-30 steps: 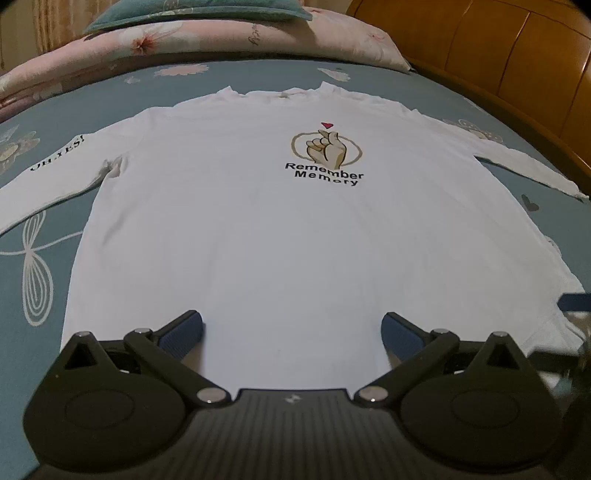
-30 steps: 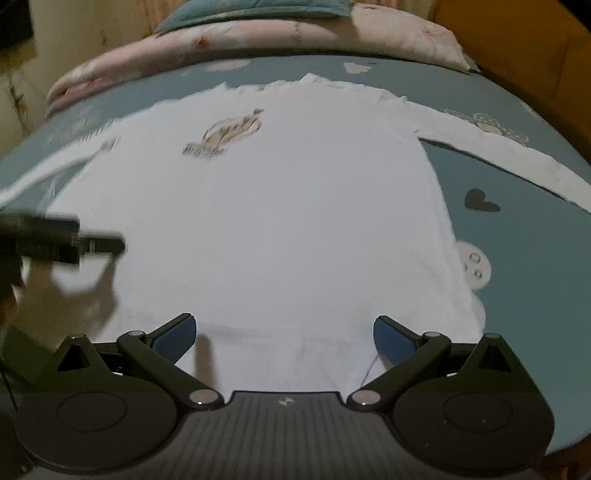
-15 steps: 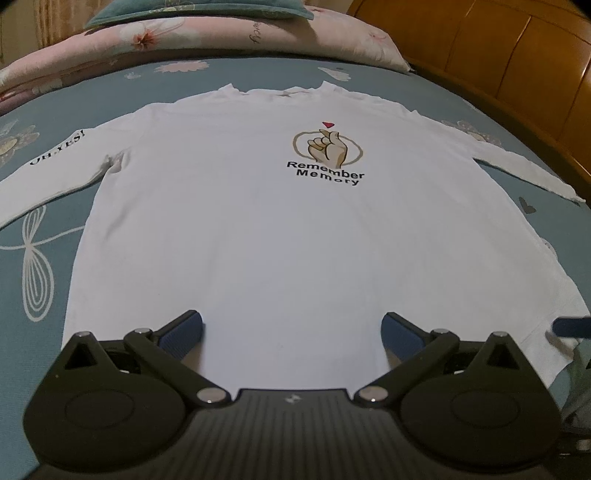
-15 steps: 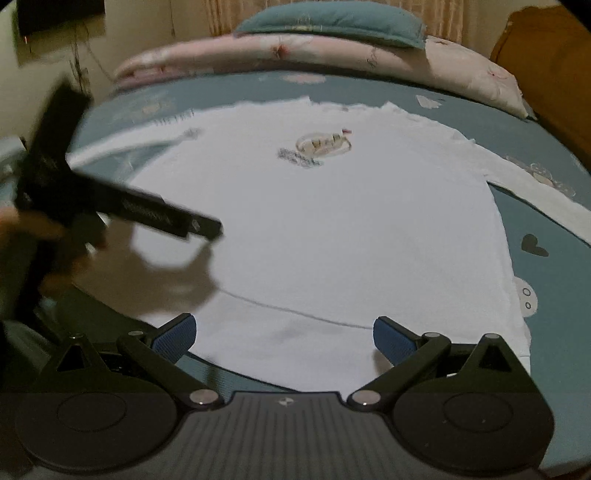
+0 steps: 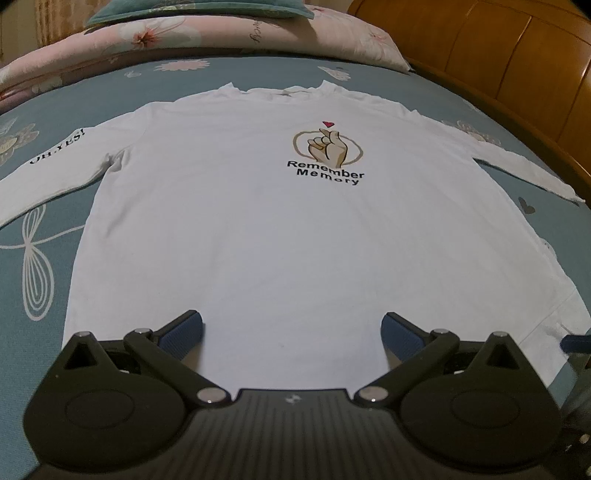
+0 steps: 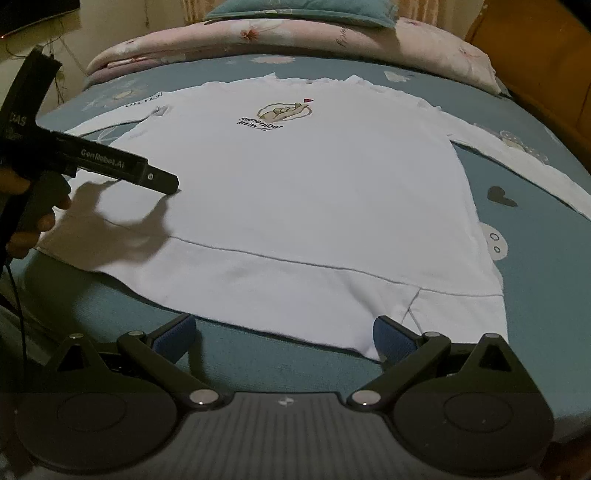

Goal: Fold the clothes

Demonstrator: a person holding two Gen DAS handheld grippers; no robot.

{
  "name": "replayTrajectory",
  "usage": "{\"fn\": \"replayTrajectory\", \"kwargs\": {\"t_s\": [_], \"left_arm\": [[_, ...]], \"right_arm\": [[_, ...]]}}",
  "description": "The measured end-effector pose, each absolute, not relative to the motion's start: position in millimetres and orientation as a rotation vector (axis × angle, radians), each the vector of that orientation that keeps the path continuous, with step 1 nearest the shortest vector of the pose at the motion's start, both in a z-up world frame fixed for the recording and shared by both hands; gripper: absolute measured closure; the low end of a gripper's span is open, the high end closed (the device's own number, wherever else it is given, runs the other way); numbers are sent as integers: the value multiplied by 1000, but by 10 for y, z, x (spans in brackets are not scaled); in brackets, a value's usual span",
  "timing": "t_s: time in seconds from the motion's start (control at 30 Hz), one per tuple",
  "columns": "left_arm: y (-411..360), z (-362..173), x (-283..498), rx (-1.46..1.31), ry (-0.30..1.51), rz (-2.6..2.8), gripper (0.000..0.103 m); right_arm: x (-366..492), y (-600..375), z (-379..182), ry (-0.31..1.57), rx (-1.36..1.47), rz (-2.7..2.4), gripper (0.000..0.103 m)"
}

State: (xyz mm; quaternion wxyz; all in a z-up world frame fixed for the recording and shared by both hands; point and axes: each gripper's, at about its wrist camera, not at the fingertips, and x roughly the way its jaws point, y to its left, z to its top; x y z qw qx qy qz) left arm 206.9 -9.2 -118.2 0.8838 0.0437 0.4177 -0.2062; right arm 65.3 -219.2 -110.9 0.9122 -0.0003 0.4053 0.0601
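Note:
A white long-sleeved shirt (image 5: 280,236) (image 6: 303,192) lies flat, front up, on the bed, with both sleeves spread out. Its chest carries a hand print (image 5: 327,147) above the words "Remember Memory". My left gripper (image 5: 291,330) hovers open over the lower middle of the shirt, nothing between its blue pads. My right gripper (image 6: 282,338) is open just short of the hem, its right pad (image 6: 388,338) over the hem's near corner. In the right wrist view the left gripper (image 6: 162,182) is seen from the side, held by a hand (image 6: 26,225) above the shirt's left part.
The teal patterned bedspread (image 5: 33,266) (image 6: 535,266) surrounds the shirt. Pink floral pillows (image 5: 207,33) and a teal cushion (image 6: 299,11) lie at the far end. A wooden headboard (image 5: 509,48) rises along the right side. A cable (image 6: 16,306) hangs at the left.
My right gripper has drawn back and turned, so the hem and the bedspread before it now show. The left gripper has hardly moved over the shirt.

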Motion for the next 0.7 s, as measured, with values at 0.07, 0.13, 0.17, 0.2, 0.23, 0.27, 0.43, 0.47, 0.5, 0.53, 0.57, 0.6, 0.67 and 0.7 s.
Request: {"fn": "replayTrajectory", "kwargs": {"t_s": [0.07,0.13,0.17,0.2,0.23,0.27,0.43,0.47,0.5,0.53,0.57,0.6,0.67,0.7], "left_arm": [[-92,-1183,2070,92,869,-429,1],[-96,-1187,2069,94,868,-428,1],[-99,-1188,2067,96,867,-428,1],[-104,-1191,2065,101,866,-428,1],[-110,-1192,2062,106,866,-428,1],[-117,-1193,2060,112,865,-427,1],[-103,-1188,2062,107,867,-431,1],[-98,-1187,2064,104,867,-432,1],[-98,-1188,2063,104,867,-432,1],[-97,-1189,2062,104,867,-432,1],[-100,-1190,2059,106,866,-431,1],[-103,-1192,2054,109,864,-431,1],[-109,-1194,2048,114,862,-430,1],[-110,-1195,2047,116,862,-431,1]], "right_arm": [[683,-2173,-1034,811,6,124,0],[743,-2141,-970,777,7,136,0],[794,-2120,-953,768,7,146,0],[842,-2104,-951,761,6,152,0],[886,-2099,-978,769,9,153,0],[927,-2099,-1016,784,16,151,0],[854,-2155,-1194,793,26,131,0],[806,-2167,-1209,788,16,124,0],[759,-2181,-1224,781,6,116,0],[722,-2197,-1236,778,0,107,0],[690,-2220,-1243,770,0,108,0],[664,-2240,-1245,764,2,115,0],[651,-2252,-1227,773,3,107,0],[661,-2250,-1204,784,14,95,0]]}}
